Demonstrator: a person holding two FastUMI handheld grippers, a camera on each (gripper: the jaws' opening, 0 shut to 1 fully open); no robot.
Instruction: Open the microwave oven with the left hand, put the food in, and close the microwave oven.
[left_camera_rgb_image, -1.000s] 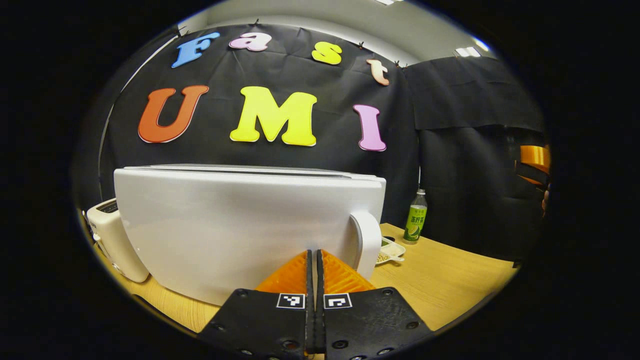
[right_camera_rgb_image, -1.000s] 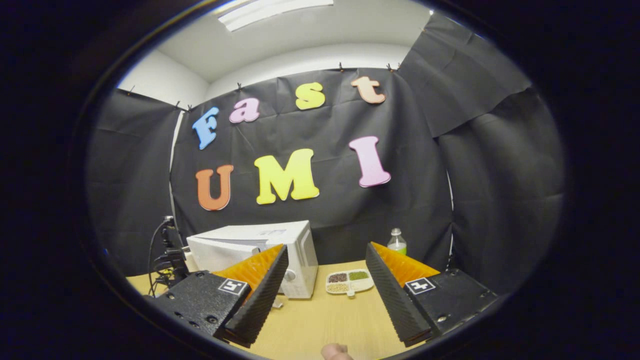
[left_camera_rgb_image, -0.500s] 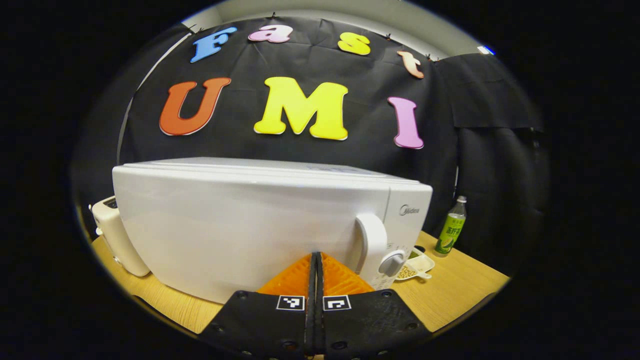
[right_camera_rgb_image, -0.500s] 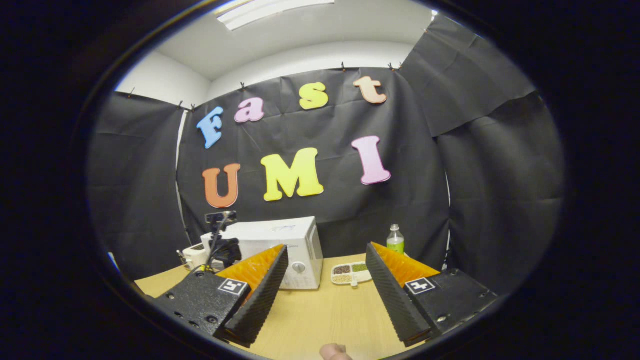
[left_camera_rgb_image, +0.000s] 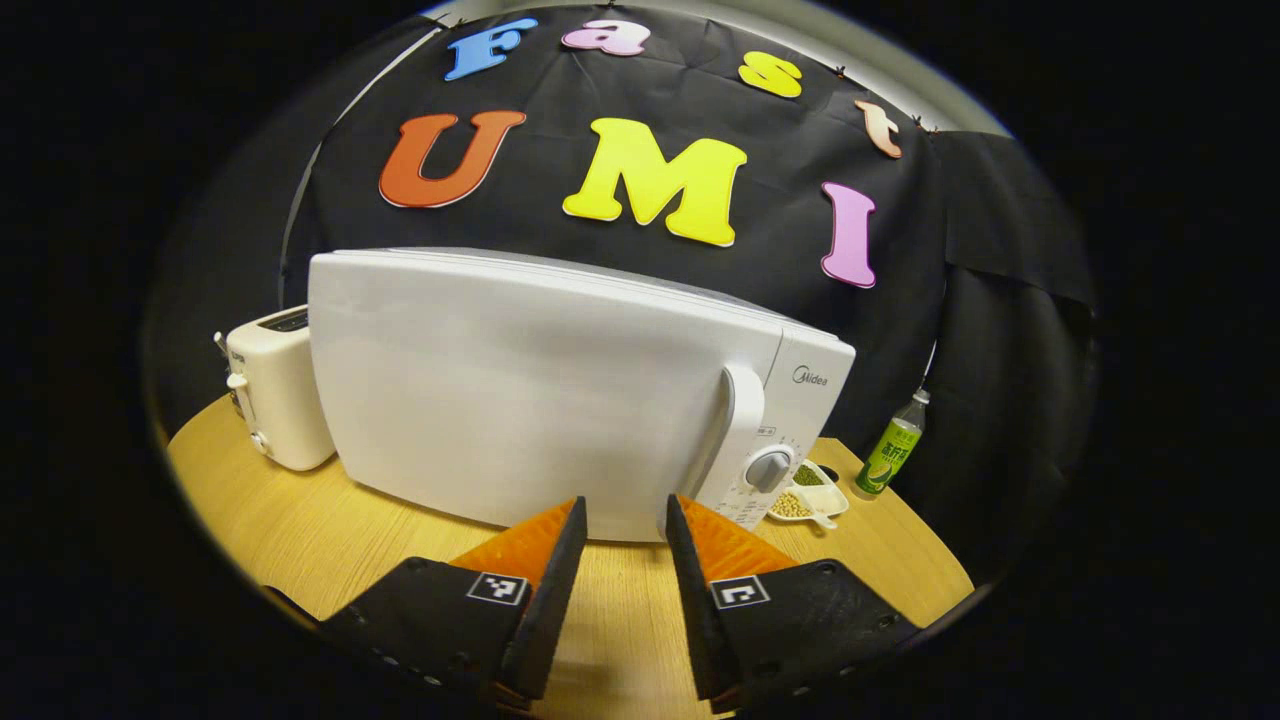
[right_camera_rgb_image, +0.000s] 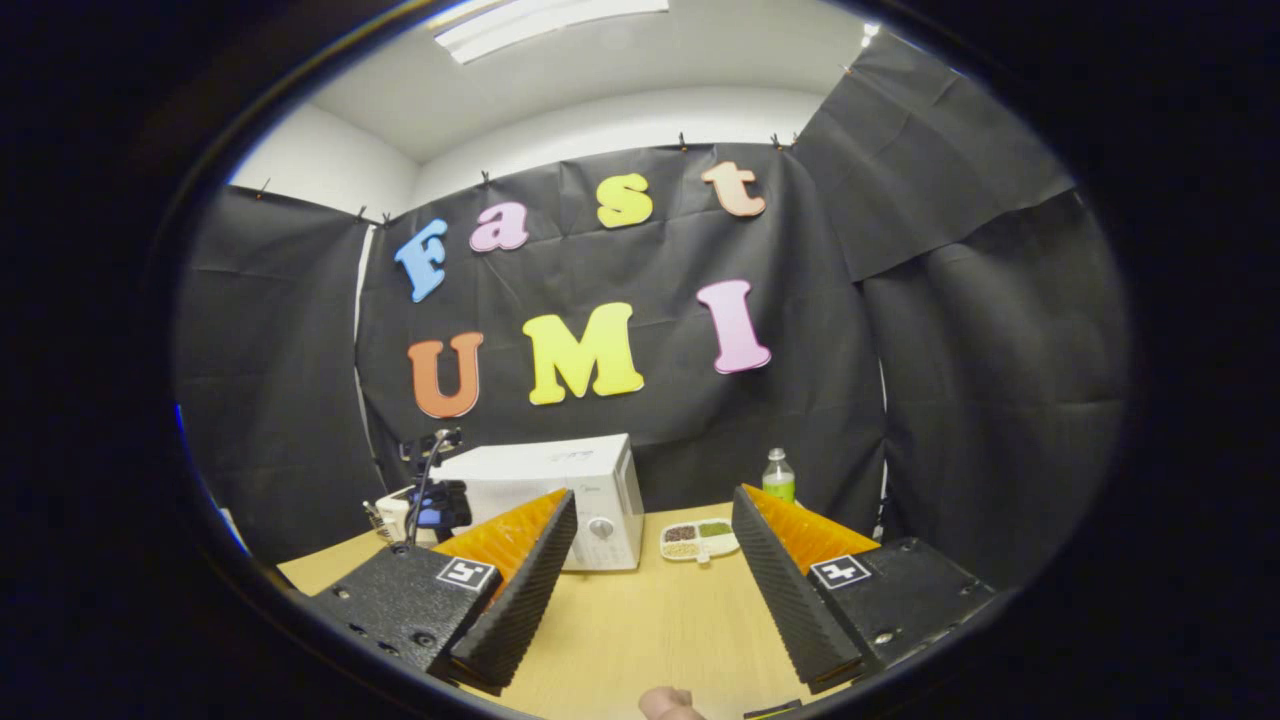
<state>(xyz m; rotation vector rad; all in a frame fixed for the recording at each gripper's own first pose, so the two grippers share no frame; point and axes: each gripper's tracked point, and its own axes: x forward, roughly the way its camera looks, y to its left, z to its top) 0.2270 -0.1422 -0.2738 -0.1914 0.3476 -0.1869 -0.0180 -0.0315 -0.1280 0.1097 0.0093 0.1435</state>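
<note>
The white microwave (left_camera_rgb_image: 520, 390) stands on the wooden table (left_camera_rgb_image: 300, 520) with its door closed, the handle (left_camera_rgb_image: 738, 425) and a round knob (left_camera_rgb_image: 768, 468) at its right side. My left gripper (left_camera_rgb_image: 624, 512) is open just in front of the door's lower edge, apart from it and holding nothing. A small white food tray (left_camera_rgb_image: 808, 494) with beans lies on the table to the right of the microwave. In the right gripper view the microwave (right_camera_rgb_image: 575, 480) and the food tray (right_camera_rgb_image: 700, 540) are farther off, and my right gripper (right_camera_rgb_image: 652, 500) hangs open and empty above the table.
A cream toaster (left_camera_rgb_image: 272, 400) stands left of the microwave. A green bottle (left_camera_rgb_image: 888, 456) stands upright behind the tray, near the black cloth wall. In the right gripper view the table (right_camera_rgb_image: 640, 630) stretches between me and the microwave, and a person's fingertip (right_camera_rgb_image: 665, 702) shows at the bottom edge.
The microwave door swung closed with my shut left gripper against it. That gripper then backed away and opened. The right gripper stayed open and drifted slightly.
</note>
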